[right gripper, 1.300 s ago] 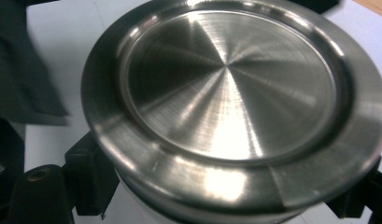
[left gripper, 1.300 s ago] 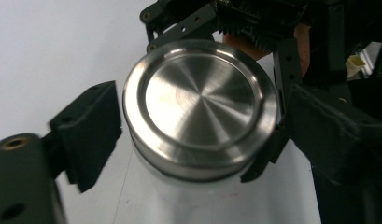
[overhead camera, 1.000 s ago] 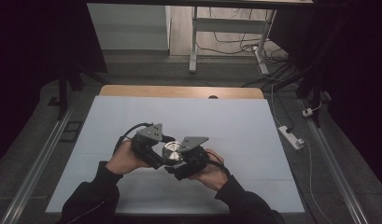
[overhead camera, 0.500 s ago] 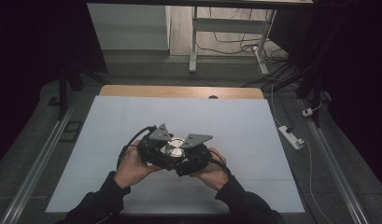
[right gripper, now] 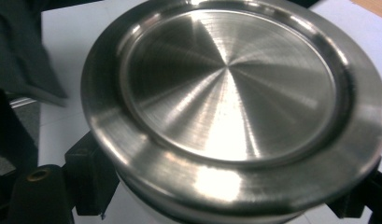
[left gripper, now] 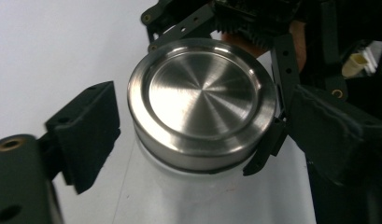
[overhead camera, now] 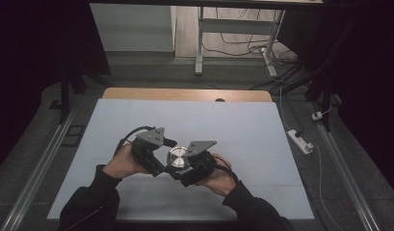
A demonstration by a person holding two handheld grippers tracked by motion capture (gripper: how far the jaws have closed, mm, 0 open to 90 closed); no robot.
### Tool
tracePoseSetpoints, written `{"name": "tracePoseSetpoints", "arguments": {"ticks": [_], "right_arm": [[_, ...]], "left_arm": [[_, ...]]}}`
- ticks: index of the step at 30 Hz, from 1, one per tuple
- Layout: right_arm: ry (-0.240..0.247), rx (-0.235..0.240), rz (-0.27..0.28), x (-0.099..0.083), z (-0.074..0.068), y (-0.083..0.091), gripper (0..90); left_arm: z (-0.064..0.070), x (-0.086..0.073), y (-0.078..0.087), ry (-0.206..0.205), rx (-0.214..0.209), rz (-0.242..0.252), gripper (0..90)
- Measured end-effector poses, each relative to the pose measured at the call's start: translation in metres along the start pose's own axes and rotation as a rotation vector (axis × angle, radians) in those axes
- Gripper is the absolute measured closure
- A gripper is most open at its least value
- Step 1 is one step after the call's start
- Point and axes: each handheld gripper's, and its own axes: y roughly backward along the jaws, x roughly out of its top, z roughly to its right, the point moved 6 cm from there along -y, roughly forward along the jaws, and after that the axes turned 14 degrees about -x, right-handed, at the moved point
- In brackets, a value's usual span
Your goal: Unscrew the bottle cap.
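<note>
Desk (overhead camera: 262, 125) carried a pale sheet. Both grippers met near its front middle around a steel-lidded jar (overhead camera: 177, 156). Right gripper (overhead camera: 182, 169) fingers pinched the jar below its lid (right gripper: 230, 93). Left gripper (overhead camera: 161, 161) fingers were spread beside the lid, left pad clear of it.

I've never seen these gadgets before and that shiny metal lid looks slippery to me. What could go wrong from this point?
1. The metal lid is smooth and polished, so the right gripper, which seems to hold the jar below it, could slip.
2. The left gripper is open, with one jaw clear of the lid; closing off-centre might knock the jar askew.
3. Both grippers crowd together, so their jaws could bump.
</note>
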Motion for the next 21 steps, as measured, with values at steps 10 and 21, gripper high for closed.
{"name": "tracePoseSetpoints", "arguments": {"ticks": [10, 21], "right_arm": [[0.010, -0.001, 0.001, 0.001, -0.001, 0.000, 15.2], [-0.061, -0.095, -0.014, -0.002, 0.015, -0.001, 15.2]], "left_arm": [[-0.001, 0.004, -0.004, 0.037, 0.052, 0.027, 20.5], [-0.002, 0.017, -0.018, 0.231, 0.281, 0.066, 20.5]]}}
